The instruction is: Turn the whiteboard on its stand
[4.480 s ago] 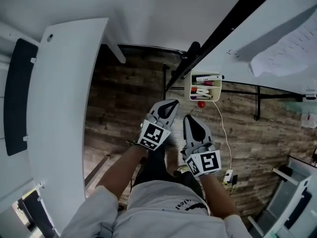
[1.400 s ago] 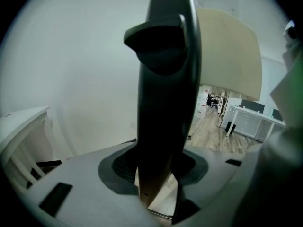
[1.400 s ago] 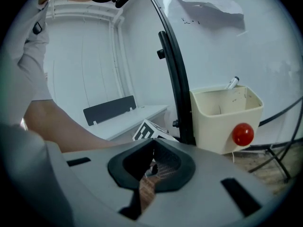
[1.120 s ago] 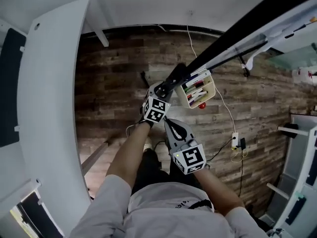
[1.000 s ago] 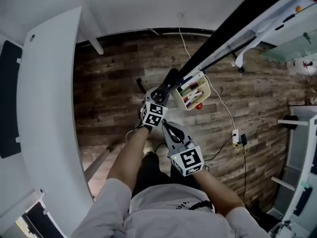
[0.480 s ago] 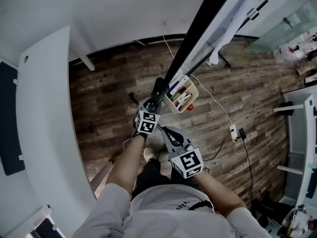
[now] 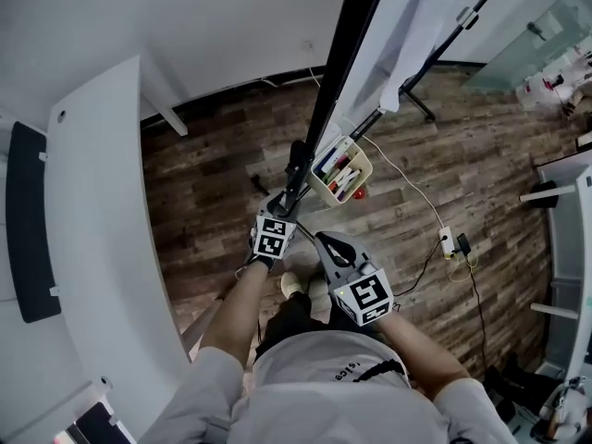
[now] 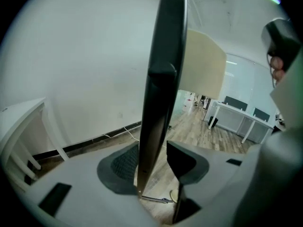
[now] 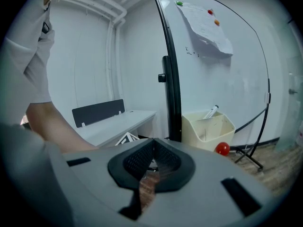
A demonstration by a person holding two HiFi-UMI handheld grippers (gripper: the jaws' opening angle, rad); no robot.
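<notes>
The whiteboard [image 7: 398, 26] stands edge-on to me, its black frame [image 7: 328, 91] running down to my left gripper [image 7: 285, 199]. In the left gripper view that frame [image 8: 161, 89] stands between the jaws of the left gripper [image 8: 154, 162]. It lies against the left pad [image 8: 120, 167], with a gap to the right pad [image 8: 182, 157], and the jaws are opening. My right gripper [image 7: 324, 243] hangs lower and nearer my body. Its jaws [image 9: 152, 143] are shut on nothing and point at the board's white face [image 9: 222, 79].
A beige pen basket [image 7: 340, 169] hangs on the board's lower edge, a red ball [image 7: 358, 192] beside it. A long white desk [image 7: 92, 248] curves along the left. A cable and power strip [image 7: 449, 240] lie on the wooden floor. Black stand legs [image 7: 435, 63] reach right.
The board's black edge has swung from a diagonal to nearly straight away from me. My left gripper stayed at the frame's lower end, and the right gripper kept shut beside it.
</notes>
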